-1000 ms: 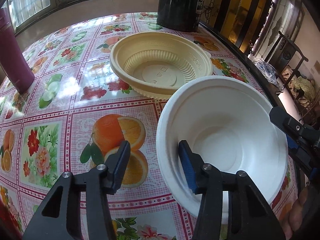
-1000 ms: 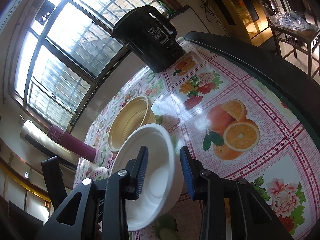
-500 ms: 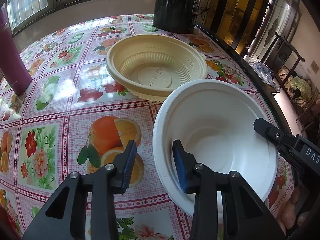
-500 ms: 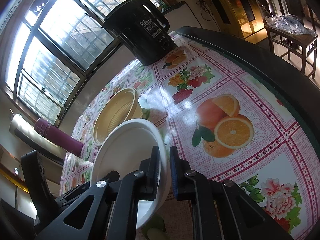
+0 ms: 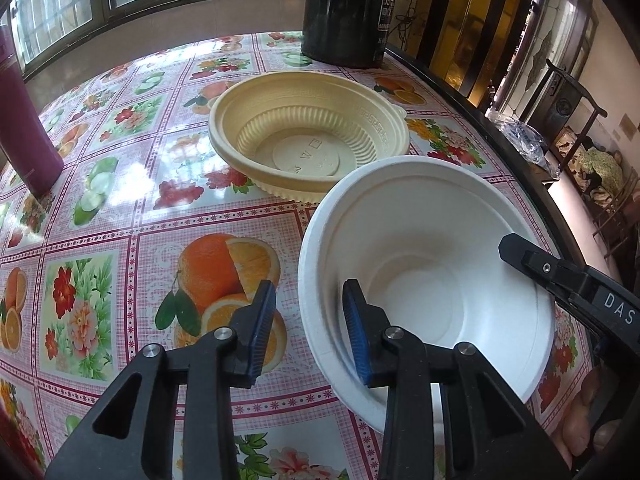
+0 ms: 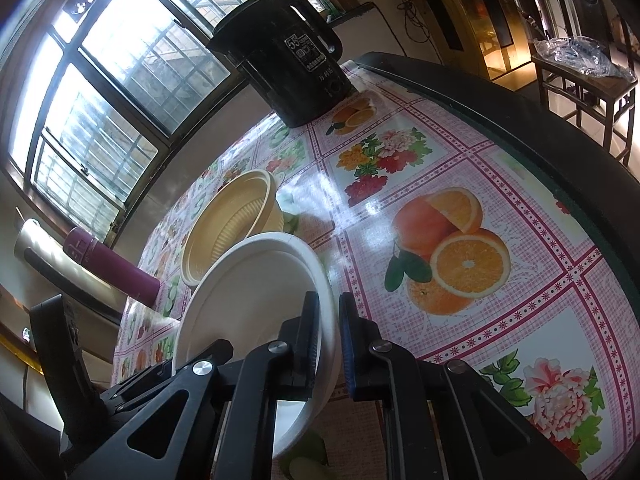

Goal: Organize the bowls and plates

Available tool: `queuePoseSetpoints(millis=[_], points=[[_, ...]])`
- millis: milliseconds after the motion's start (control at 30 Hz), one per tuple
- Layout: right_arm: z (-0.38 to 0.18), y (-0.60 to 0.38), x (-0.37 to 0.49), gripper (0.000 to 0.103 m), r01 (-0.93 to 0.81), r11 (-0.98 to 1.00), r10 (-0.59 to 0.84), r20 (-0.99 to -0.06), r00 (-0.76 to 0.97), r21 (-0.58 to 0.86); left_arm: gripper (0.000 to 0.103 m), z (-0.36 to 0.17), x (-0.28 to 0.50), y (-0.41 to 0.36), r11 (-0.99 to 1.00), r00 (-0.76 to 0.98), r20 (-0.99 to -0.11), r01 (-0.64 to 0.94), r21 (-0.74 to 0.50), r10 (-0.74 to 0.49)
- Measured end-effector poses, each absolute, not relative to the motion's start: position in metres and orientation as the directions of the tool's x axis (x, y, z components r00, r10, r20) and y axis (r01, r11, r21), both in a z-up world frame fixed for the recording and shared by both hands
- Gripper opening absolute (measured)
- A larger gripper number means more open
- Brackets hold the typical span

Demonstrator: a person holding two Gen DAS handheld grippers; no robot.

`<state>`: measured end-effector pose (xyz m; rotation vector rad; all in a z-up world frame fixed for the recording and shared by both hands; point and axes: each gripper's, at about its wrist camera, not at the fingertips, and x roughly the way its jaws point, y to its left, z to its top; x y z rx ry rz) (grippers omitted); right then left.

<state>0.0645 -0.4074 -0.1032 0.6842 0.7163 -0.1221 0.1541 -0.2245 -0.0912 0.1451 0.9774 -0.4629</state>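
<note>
Open tablecloth (image 5: 132, 216) across left and centre of the frame, maroon flask (image 5: 24, 132) blocking far left, yellow bowl (image 5: 308, 136) centre, black kettle (image 5: 344, 12) at top, white bowl (image 5: 424, 256) filling lower right.

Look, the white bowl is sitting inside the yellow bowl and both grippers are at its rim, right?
Not quite. The white bowl is beside the yellow bowl, not inside it; the left wrist view shows the yellow bowl empty. The left gripper and the right gripper are indeed at its rim.
</note>
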Motion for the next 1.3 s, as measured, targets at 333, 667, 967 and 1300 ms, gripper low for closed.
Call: queuePoseSetpoints(millis=[333, 667, 967, 1300], points=[[-0.102, -0.405, 0.066, 0.01, 0.318, 0.788, 0.114, -0.633, 0.766, 0.527, 0.032, -0.092, 0.153, -0.223, 0.891, 0.465, -0.827, 0.445, -0.09, -0.316], [-0.101, -0.393, 0.07, 0.01, 0.313, 0.82, 0.082, -0.639, 0.765, 0.479, 0.032, -0.092, 0.151, -0.215, 0.894, 0.465, -0.827, 0.437, -0.095, -0.315], [-0.104, -0.372, 0.074, 0.01, 0.281, 0.832, 0.108, -0.636, 0.764, 0.479, 0.032, -0.092, 0.147, -0.189, 0.908, 0.474, -0.826, 0.406, -0.102, -0.304], [-0.106, -0.326, 0.079, 0.01, 0.215, 0.859, 0.156, -0.638, 0.754, 0.465, 0.033, -0.094, 0.134, -0.143, 0.933, 0.486, -0.827, 0.339, -0.121, -0.284]])
